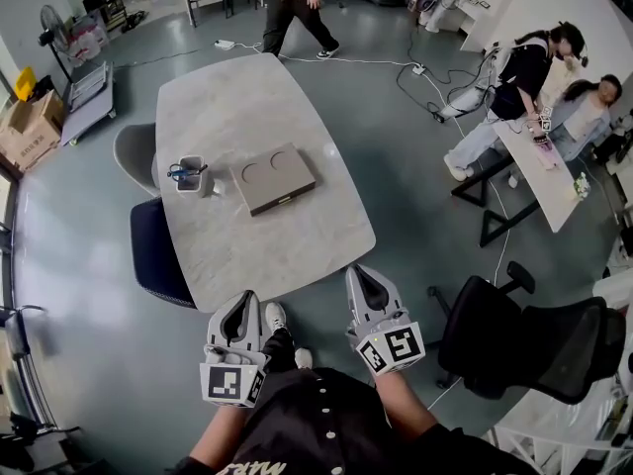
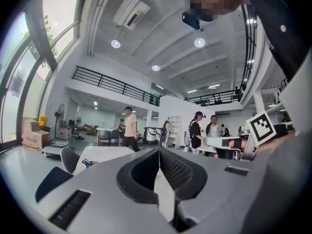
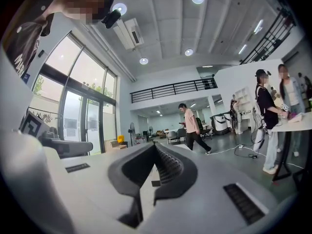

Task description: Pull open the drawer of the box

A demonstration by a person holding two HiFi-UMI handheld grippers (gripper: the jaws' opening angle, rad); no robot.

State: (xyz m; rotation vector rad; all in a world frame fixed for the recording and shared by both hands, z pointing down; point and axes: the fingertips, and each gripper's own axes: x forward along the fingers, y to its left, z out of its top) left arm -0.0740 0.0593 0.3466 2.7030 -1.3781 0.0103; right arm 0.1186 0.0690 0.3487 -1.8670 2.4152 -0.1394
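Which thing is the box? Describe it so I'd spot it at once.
Find the pale table in the middle of the floor. Near its centre lies a flat brownish box with two round hollows on top; the small holder beside it holds blue scissors.

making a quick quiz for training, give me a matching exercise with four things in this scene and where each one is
Things:
1. box
2. cup
3. blue chair
4. black office chair

Places, as the head view shows them:
A. on the floor, off the near right corner of the table
B. around the middle of the table
C. on the table, just left of the box
D. at the table's left edge

Pairs: 1-B, 2-C, 3-D, 4-A
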